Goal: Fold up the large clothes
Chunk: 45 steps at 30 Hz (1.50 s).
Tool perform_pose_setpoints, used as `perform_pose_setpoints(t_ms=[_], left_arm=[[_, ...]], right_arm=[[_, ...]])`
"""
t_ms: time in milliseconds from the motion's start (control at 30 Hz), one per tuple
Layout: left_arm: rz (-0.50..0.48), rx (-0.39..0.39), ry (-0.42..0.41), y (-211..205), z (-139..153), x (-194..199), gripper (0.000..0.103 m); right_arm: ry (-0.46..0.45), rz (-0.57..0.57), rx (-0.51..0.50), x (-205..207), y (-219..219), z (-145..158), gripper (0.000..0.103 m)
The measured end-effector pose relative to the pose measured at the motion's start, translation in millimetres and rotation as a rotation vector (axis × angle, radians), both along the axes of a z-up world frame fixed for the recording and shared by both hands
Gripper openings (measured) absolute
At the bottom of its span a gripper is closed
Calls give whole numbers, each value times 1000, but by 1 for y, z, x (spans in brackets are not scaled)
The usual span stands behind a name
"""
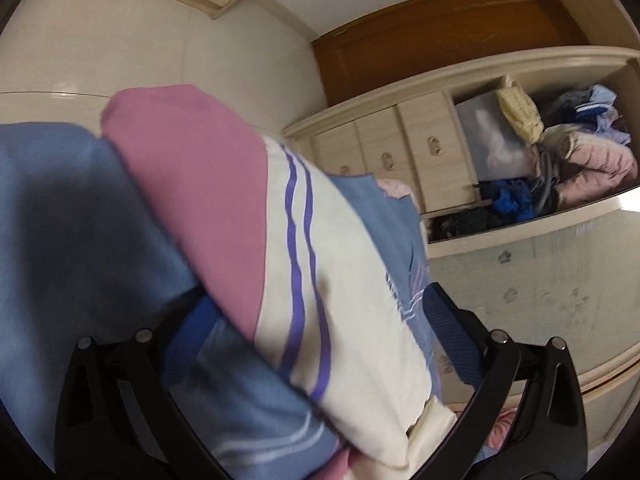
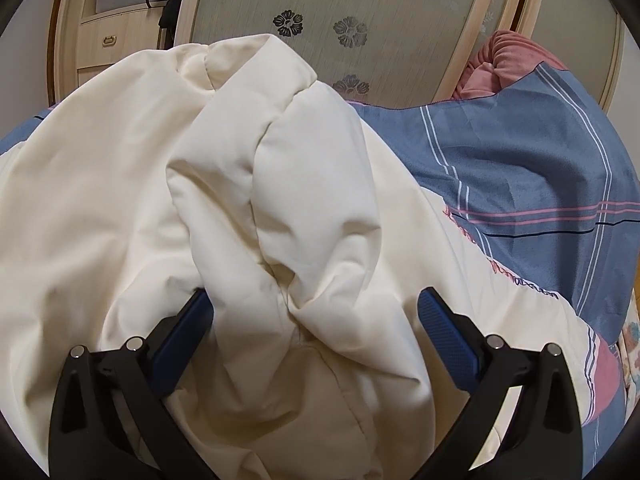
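A cream padded jacket (image 2: 280, 184) with a pink panel and purple stripes lies bunched on a blue bedcover (image 2: 520, 168). In the left wrist view the jacket's pink and cream sleeve (image 1: 280, 240) lies across my left gripper (image 1: 316, 312); its jaws stand wide apart with the cloth between them, the left pad partly hidden. My right gripper (image 2: 316, 300) is open, its blue pads (image 2: 448, 332) on either side of a cream fold of the jacket, not closed on it.
A wardrobe with small drawers (image 1: 400, 152) and an open shelf of piled clothes (image 1: 560, 152) stands ahead. A frosted sliding door with flower prints (image 2: 340, 20) is behind the bed. A pink cushion (image 2: 500, 64) lies at the far right.
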<state>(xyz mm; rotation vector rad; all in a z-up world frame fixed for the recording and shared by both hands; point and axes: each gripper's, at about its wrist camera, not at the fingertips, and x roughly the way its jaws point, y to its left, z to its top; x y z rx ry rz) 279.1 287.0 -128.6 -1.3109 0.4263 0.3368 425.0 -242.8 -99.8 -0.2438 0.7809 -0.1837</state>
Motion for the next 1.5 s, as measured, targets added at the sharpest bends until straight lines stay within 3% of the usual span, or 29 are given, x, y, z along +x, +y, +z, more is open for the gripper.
perform_pose_setpoints(t_ms=[67, 133, 233, 300, 367, 433, 533, 600, 667, 767, 867, 900, 967, 1067, 1133, 1200, 1267, 1333, 1367, 1500], left_arm=[[20, -11, -47, 9, -7, 6, 101], [-5, 60, -100, 13, -1, 22, 101], [-36, 162, -27, 10, -1, 45, 99], [-14, 247, 27, 2, 3, 46, 83], [-34, 277, 75, 3, 7, 50, 43], [-21, 267, 105, 8, 3, 47, 25], [-25, 247, 84, 11, 5, 42, 14], [-18, 257, 36, 7, 22, 32, 13], [-7, 323, 6, -4, 45, 23, 13], [-6, 564, -12, -49, 103, 15, 12], [-39, 837, -59, -121, 153, 11, 12], [-72, 885, -87, -143, 162, 10, 12], [-233, 924, -197, -202, 172, 12, 12], [-442, 1002, -251, -282, 162, 24, 12], [-630, 1017, -239, -335, 135, 38, 12], [-764, 980, -169, -365, 101, 53, 11], [-856, 1014, -70, -390, 68, 65, 11], [-915, 1148, 15, -415, 45, 71, 12], [-930, 1176, 33, -420, 40, 73, 12], [-947, 1113, 23, -409, 41, 77, 12]], right_arm=[[-2, 0, -8, 0, 1, 0, 102], [-6, -1, -16, -1, 2, 0, 102], [-8, -2, -17, -1, 3, 0, 102], [-8, -2, -14, -2, 3, 0, 102], [-8, -3, -15, -2, 3, 0, 102], [-11, -4, -24, -2, 5, 0, 102], [-12, -4, -31, -3, 7, 1, 102], [-12, -4, -36, -3, 8, 1, 102], [-8, -2, -48, -3, 10, 2, 102], [42, -17, -86, -3, 10, 10, 102], [24, -85, -46, -10, -9, 32, 102], [20, -95, -24, -13, -16, 39, 102], [16, -108, 33, -20, -33, 52, 102], [-10, -135, 98, -34, -53, 71, 102], [-32, -127, 97, -43, -57, 83, 102], [-51, -116, 67, -51, -56, 92, 102], [-73, -111, 48, -58, -56, 101, 102], [-76, -85, 81, -66, -59, 108, 102], [-84, -78, 104, -69, -62, 112, 102], [-136, -164, 216, -87, -86, 135, 102]])
